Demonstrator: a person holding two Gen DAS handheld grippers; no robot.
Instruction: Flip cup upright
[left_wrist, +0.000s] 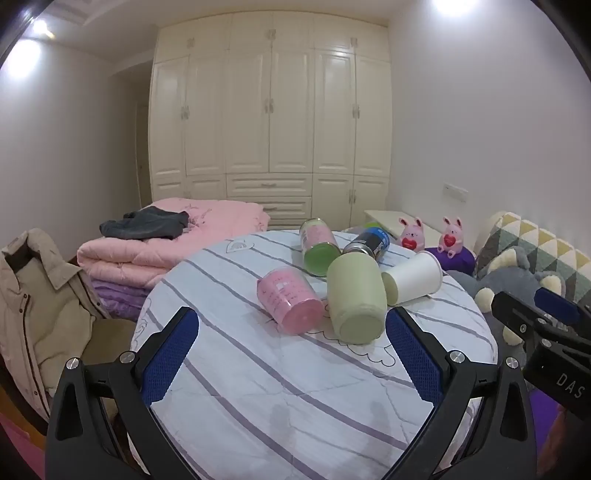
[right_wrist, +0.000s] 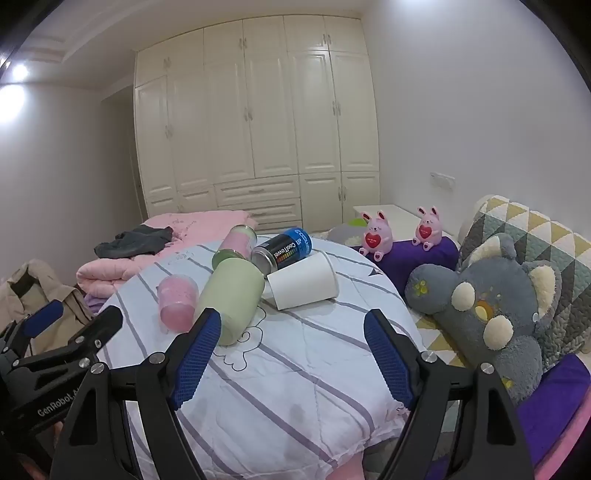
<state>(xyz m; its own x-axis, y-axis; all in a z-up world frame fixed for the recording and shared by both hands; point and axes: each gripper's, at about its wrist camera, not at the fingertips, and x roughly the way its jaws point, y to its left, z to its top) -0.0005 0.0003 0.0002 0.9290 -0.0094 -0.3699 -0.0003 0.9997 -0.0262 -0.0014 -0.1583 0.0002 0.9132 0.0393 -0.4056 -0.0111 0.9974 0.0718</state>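
Several cups and cans lie on their sides on a round table with a striped cloth. A pale green cup lies nearest. A pink cup lies to its left and a white paper cup to its right. My left gripper is open and empty, just short of the pink and green cups. My right gripper is open and empty, its left finger in front of the green cup's base.
A green-lidded jar and a dark blue can lie behind the cups. A grey plush toy, two pink bunnies and pillows sit to the right. Folded pink bedding and a beige jacket are on the left.
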